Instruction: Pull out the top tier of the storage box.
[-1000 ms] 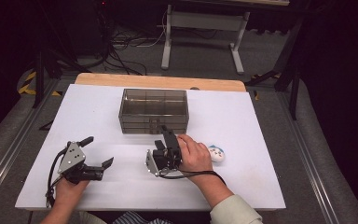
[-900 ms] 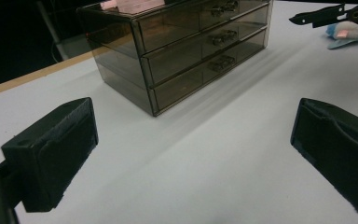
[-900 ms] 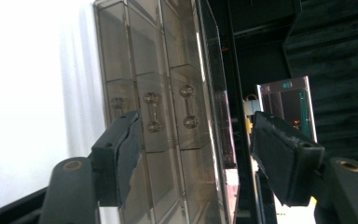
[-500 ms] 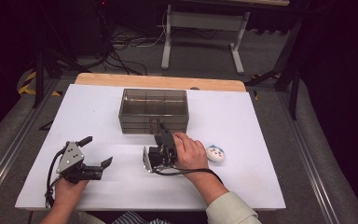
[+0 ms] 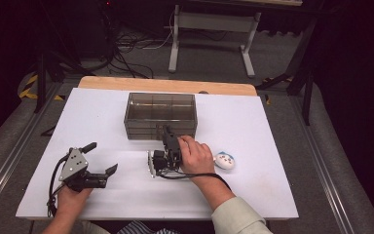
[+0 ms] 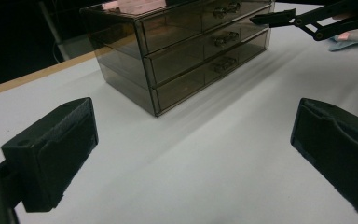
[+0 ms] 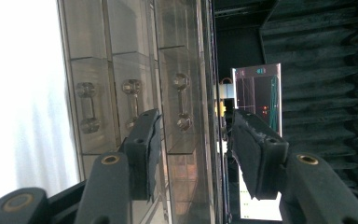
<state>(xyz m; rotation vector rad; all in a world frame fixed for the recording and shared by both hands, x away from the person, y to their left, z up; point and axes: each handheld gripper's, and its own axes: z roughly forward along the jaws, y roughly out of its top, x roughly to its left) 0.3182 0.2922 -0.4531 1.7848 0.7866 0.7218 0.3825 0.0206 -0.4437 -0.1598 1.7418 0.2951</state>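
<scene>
Bearing no readable label, the drawer box (image 5: 160, 116) faces both claws, each apart.

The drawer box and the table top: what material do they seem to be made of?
The drawer box looks like smoke-tinted clear plastic, probably acrylic: its inner walls show through, its faces are glossy, and its handles are moulded clear knobs. The table top has a matte white surface; a pale wood-coloured strip along its far edge suggests a wooden board, though this is uncertain.
</scene>
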